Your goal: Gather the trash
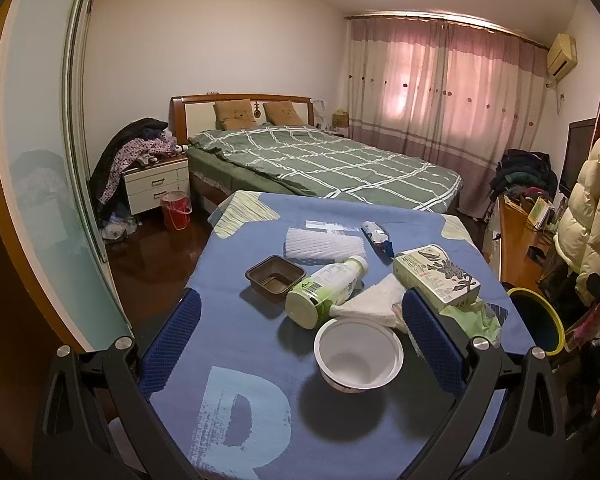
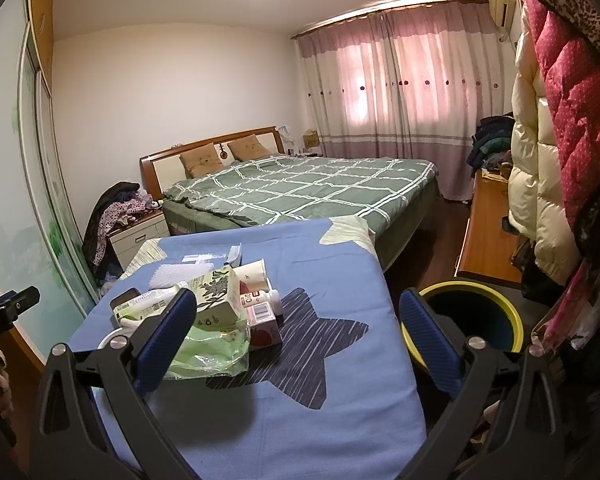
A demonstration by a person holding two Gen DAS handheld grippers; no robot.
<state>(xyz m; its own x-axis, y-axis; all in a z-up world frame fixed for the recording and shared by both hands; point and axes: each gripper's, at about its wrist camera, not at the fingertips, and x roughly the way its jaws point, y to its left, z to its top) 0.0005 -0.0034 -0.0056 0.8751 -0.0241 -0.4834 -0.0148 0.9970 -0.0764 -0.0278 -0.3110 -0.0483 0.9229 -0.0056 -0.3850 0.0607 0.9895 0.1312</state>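
Trash lies on a blue-covered table point(image 1: 240, 360): a white bowl point(image 1: 358, 354), a green-white bottle on its side point(image 1: 326, 290), a brown tray point(image 1: 275, 278), a folded white napkin point(image 1: 374, 300), a green carton point(image 1: 436, 276), white foam point(image 1: 322, 244) and a small wrapper point(image 1: 378, 237). My left gripper point(image 1: 300, 344) is open above the table, the bowl between its fingers. My right gripper point(image 2: 296, 328) is open above the table's right part, beside the carton point(image 2: 216, 296), a green plastic bag point(image 2: 212, 344) and a red-white box point(image 2: 264, 322). A yellow-rimmed bin point(image 2: 472, 316) stands right of the table.
A bed with a green checked cover point(image 1: 320, 160) is behind the table. A nightstand piled with clothes point(image 1: 156, 184) and a red bucket point(image 1: 176, 210) stand at the left. Coats point(image 2: 560, 140) hang at the right over a wooden desk point(image 2: 488, 236).
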